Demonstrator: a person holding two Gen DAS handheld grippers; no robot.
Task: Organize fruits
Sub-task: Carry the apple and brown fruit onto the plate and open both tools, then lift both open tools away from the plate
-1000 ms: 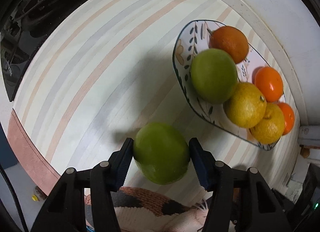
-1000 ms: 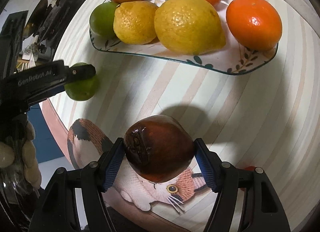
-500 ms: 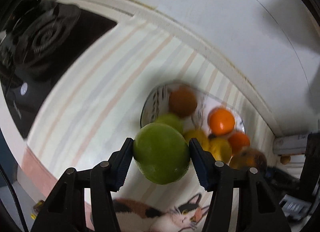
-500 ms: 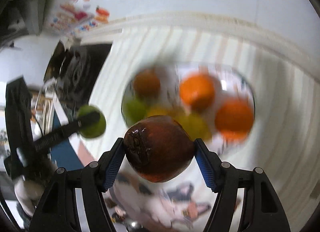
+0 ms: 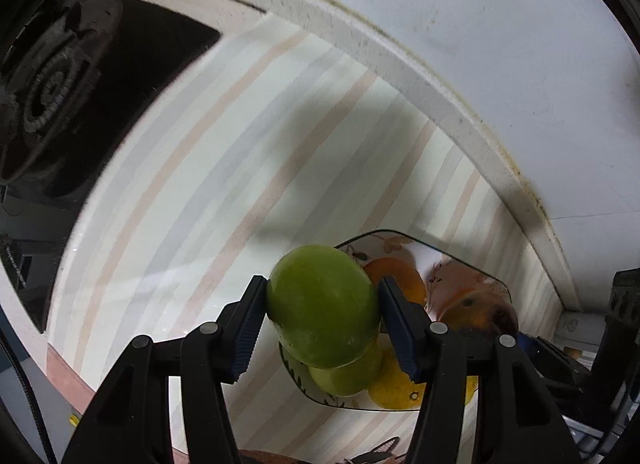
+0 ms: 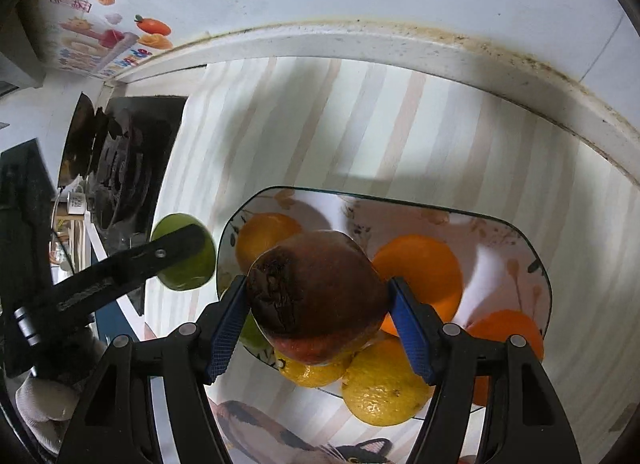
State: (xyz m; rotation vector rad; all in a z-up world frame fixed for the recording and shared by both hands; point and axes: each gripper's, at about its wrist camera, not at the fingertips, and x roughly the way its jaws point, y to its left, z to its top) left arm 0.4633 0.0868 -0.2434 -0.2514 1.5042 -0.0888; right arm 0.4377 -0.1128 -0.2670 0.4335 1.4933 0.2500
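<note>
The left claw grips a green fruit between its blue pads, held in the air above the near left end of the patterned plate on the striped counter. The right claw clamps a dark brown-red fruit over the same plate, with oranges beyond it and yellow lemons below it. A gas stove lies far left of both claws

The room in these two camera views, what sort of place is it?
Most likely a home kitchen counter: a black gas stove sits at one end, a striped mat covers the surface, and a patterned plate of citrus fruit stands by the white wall.
</note>
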